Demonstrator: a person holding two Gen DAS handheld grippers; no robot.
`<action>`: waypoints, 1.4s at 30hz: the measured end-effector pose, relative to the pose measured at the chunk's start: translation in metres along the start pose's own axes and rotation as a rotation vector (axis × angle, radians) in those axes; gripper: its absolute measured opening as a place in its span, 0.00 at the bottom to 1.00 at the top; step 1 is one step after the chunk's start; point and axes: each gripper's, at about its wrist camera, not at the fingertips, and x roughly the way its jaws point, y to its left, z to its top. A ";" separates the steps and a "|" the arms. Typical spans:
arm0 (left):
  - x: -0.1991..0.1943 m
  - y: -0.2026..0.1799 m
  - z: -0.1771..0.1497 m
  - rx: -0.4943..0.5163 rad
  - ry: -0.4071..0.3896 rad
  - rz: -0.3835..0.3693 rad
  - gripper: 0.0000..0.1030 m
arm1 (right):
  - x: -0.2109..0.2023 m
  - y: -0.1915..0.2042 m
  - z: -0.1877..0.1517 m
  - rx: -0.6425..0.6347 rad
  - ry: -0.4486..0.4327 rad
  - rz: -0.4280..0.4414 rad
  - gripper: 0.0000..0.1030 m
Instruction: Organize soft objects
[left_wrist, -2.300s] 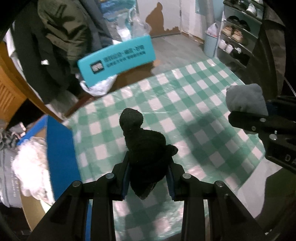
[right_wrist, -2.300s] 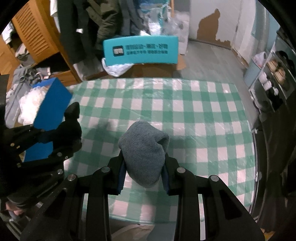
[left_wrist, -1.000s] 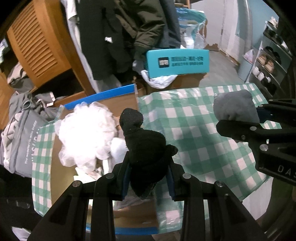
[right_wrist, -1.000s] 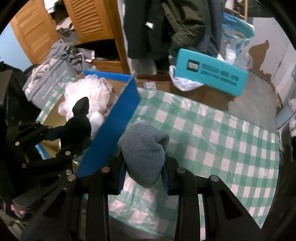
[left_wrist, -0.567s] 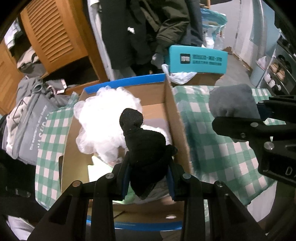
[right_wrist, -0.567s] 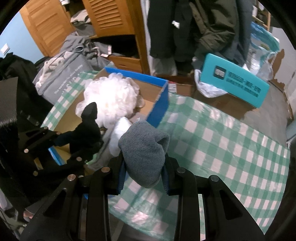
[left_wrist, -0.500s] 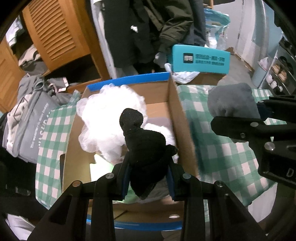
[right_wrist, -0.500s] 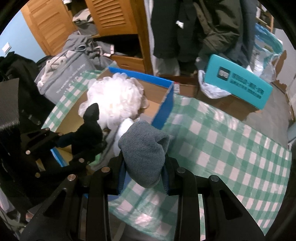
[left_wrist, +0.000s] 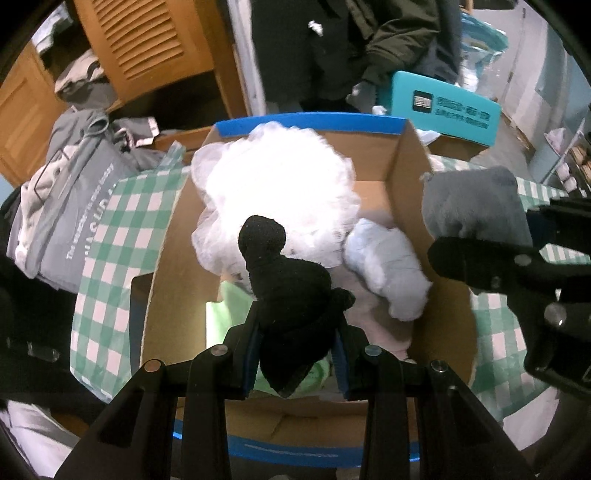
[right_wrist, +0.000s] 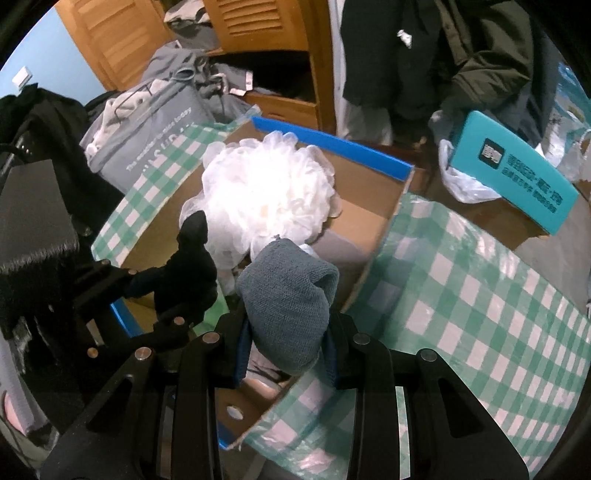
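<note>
My left gripper (left_wrist: 295, 354) is shut on a black sock (left_wrist: 288, 291) and holds it above the open cardboard box (left_wrist: 177, 288) with blue edges. My right gripper (right_wrist: 286, 354) is shut on a grey sock (right_wrist: 288, 295) and holds it over the box's right wall (right_wrist: 373, 254). The box holds a white mesh puff (left_wrist: 273, 188), a pale blue soft bundle (left_wrist: 388, 273) and light green cloth (left_wrist: 225, 314). The grey sock also shows at the right of the left wrist view (left_wrist: 472, 203), and the black sock at the left of the right wrist view (right_wrist: 188, 269).
A green-and-white checked tablecloth (right_wrist: 480, 295) covers the table beside the box. A teal box (right_wrist: 517, 173) and plastic bags lie behind it. A grey bag with clothes (left_wrist: 62, 206) lies to the left. Wooden louvred cabinets (left_wrist: 147, 44) and hanging dark coats (right_wrist: 461, 55) stand behind.
Both grippers have moved left from over the checked table to over the cardboard box, each still holding its sock. The box now fills the middle of both views.
</note>
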 end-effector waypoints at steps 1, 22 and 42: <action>0.003 0.004 0.000 -0.012 0.011 -0.002 0.33 | 0.003 0.001 0.000 -0.002 0.005 0.002 0.30; -0.004 0.028 -0.005 -0.096 0.012 -0.002 0.66 | 0.008 0.009 0.007 -0.004 -0.010 0.059 0.57; -0.073 0.001 -0.003 -0.072 -0.156 0.001 0.87 | -0.081 -0.021 -0.022 0.064 -0.189 -0.132 0.71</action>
